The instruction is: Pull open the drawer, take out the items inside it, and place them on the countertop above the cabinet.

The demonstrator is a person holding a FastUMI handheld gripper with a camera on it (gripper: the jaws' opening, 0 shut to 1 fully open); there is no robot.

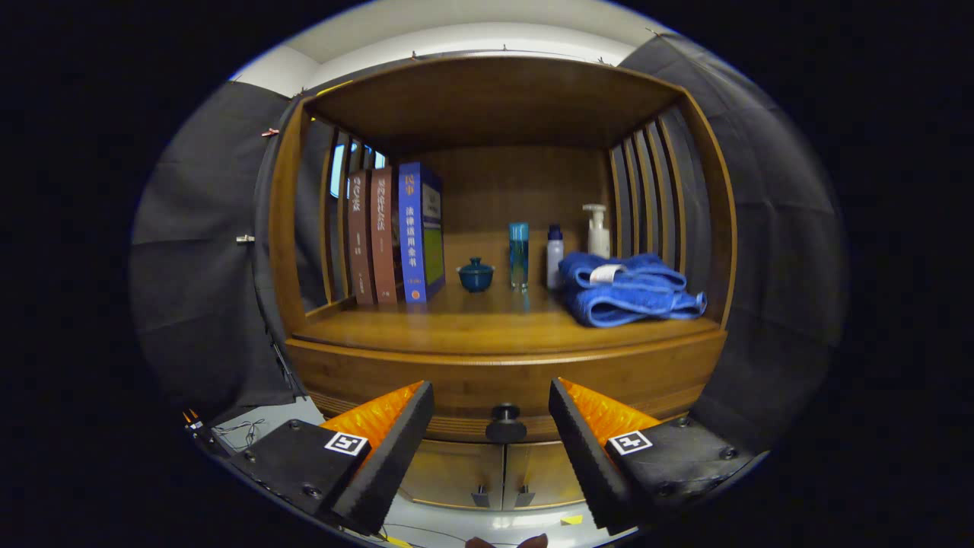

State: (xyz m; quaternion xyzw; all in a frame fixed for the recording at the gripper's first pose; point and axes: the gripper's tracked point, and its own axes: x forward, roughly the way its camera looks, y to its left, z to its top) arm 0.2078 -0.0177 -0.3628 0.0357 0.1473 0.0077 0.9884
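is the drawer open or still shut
Shut. The drawer front sits flush under the countertop, its knob untouched between the open gripper fingers.

Dim, warm light falls from above; the counter (pixel 487 323) shows soft glare, the cabinet's (pixel 494 99) lines bow with fisheye distortion, focus stays sharp.

three books (pixel 396 234) stand upright at the left of the shelf, the blue one rightmost. to their right sit a small dark teal lidded cup (pixel 476 275), a tall clear blue bottle (pixel 519 255), a small white bottle with a dark cap (pixel 555 256), and a white pump bottle (pixel 597 230) behind folded blue towels (pixel 628 289).
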